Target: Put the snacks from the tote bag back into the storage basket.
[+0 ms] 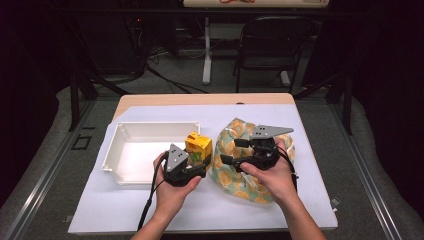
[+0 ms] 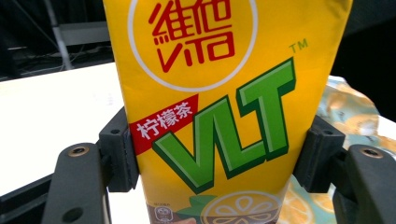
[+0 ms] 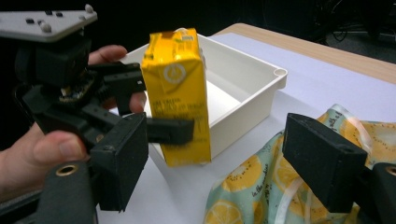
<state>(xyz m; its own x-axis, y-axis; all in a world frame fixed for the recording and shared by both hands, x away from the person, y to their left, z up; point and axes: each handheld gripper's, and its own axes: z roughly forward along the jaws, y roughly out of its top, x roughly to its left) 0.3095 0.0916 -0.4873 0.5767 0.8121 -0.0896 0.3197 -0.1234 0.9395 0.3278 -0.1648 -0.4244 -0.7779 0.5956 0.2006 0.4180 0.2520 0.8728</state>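
A yellow lemon tea carton (image 1: 198,146) stands upright between the jaws of my left gripper (image 1: 199,161), which is shut on its lower half. The pads (image 2: 119,156) press both sides of the carton (image 2: 219,93). It sits just outside the right wall of a white tray (image 1: 131,150). My right gripper (image 1: 233,151) hovers open over a lemon-print fabric bag (image 1: 250,177) with nothing between its fingers. In the right gripper view, my right gripper (image 3: 219,158) faces the carton (image 3: 177,93), the left gripper (image 3: 149,109) and the bag (image 3: 247,191).
The tray's inside (image 3: 233,88) looks bare. A white sheet (image 1: 310,195) covers most of the wooden table (image 1: 200,99). A folding chair (image 1: 272,45) and a desk leg (image 1: 206,55) stand behind the table on the floor.
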